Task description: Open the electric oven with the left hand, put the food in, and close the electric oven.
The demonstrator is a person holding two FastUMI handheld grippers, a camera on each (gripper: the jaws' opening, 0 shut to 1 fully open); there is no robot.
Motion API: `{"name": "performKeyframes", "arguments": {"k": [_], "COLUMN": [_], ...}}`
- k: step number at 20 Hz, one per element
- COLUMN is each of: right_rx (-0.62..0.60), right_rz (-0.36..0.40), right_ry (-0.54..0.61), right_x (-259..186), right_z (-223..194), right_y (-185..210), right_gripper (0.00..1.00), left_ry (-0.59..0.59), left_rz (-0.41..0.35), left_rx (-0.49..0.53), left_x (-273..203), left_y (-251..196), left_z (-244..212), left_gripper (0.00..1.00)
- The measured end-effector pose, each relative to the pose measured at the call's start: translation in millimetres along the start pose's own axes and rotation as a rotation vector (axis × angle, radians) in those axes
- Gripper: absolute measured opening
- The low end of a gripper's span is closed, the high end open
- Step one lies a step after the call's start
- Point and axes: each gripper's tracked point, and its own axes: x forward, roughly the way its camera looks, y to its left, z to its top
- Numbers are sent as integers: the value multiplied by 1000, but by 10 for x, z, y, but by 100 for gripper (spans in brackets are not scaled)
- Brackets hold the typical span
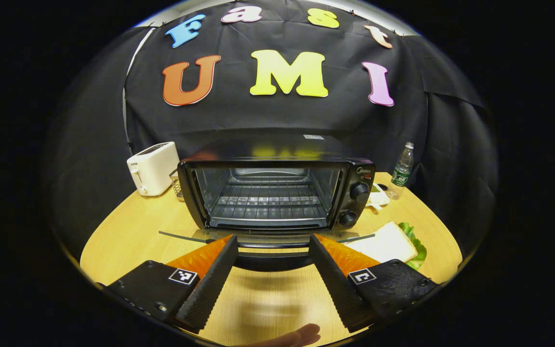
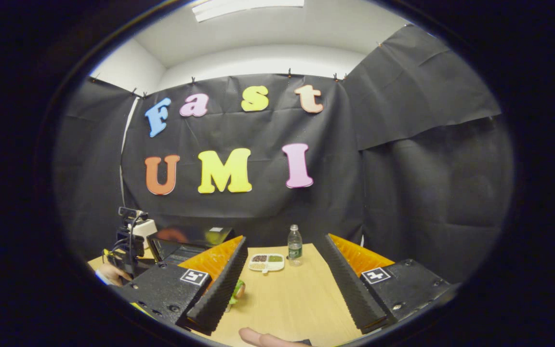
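Left gripper view: left gripper [image 1: 272, 241] held low over the pale wood worktop [image 1: 128, 231], jaws spread wide and empty, ribbed black pads on orange backing. Directly ahead, electric oven [image 1: 277, 193], black and boxy, door [image 1: 268, 238] dropped flat toward the jaws, glass panel reflective, dark handle bar just beyond the fingertips and lying crosswise to them. Cavity exposed, wire rack [image 1: 268, 198] bare. Two round knobs on the oven's right panel. Food, a sandwich [image 1: 388, 243] of white bread over green leaf, flat on the worktop right of the open door, near the right-hand finger. White toaster [image 1: 153, 167] left of the oven, clear bottle [image 1: 402, 171] right of it. Right gripper view: right gripper [image 2: 282, 284] raised, jaws likewise wide apart with nothing between them. Sandwich edge [image 2: 237, 290] showing just beside the left-hand finger, low and to the left of the jaws. Divided white dish [image 2: 267, 262] and bottle straight ahead, oven corner [image 2: 186, 243] far left. Judgement: opening done, loading not yet begun; sandwich lies nearer the right side, its broad face up, so pickup calls for a drop down and leftward by the right gripper, then a carry left into the cavity.
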Motion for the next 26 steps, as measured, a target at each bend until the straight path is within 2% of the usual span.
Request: {"name": "performKeyframes", "arguments": {"k": [2, 3, 7, 8, 12, 13, 14, 15, 16, 17, 18, 19, 20, 21, 22, 23, 26], "right_rx": [4, 4, -15, -19, -17, -19, -19, -16, -14, -16, -16, -13, -10, -12, -12, -13, -15], "right_rz": [11, 13, 10, 14, 12, 8, 7, 13, 19, 30, 40, 46, 49, 51, 50, 46, 42], "right_ry": [14, 14, 9, 15, 11, 14, 19, 25, 32, 35, 32, 30, 29, 31, 33, 40, 68], "right_x": [16, 28, 48, 50, 85, 93, 100, 101, 109, 121, 128, 139, 138, 141, 153, 176, 293], "right_z": [-51, -60, -125, -146, -189, -237, -266, -291, -308, -322, -318, -326, -327, -356, -360, -378, -413], "right_y": [20, 11, 32, 51, 69, 63, 67, 90, 111, 132, 156, 160, 164, 174, 172, 162, 166], "right_gripper": [100, 90, 90, 100, 100, 90, 100, 100, 90, 90, 100, 90, 100, 90, 90, 100, 100], "left_ry": [-12, -29, -48, -53, -83, -62, -51, -35, -25, 0, 33, 57, 53, 39, 38, 37, 17], "left_rz": [0, 3, 3, 6, 20, 17, 11, 10, 4, 3, 2, 3, 4, 3, 1, 2, 20], "left_rx": [3, 10, 6, -2, 28, 21, 21, 19, 16, 9, -4, -22, -27, -19, -16, -15, 18], "left_x": [-43, -47, -75, -90, -65, -58, -62, -49, -45, -7, 21, 29, 16, 17, 15, 7, -169], "left_y": [2, -8, -10, -14, -30, -38, -59, -67, -72, -61, -54, -47, -63, -66, -68, -61, 11], "left_z": [-121, -166, -410, -446, -576, -662, -722, -787, -837, -914, -1002, -1066, -1059, -1019, -1010, -1018, -926], "left_gripper": [99, 98, 98, 98, 98, 98, 96, 95, 95, 95, 93, 93, 93, 94, 93, 93, 93]}}
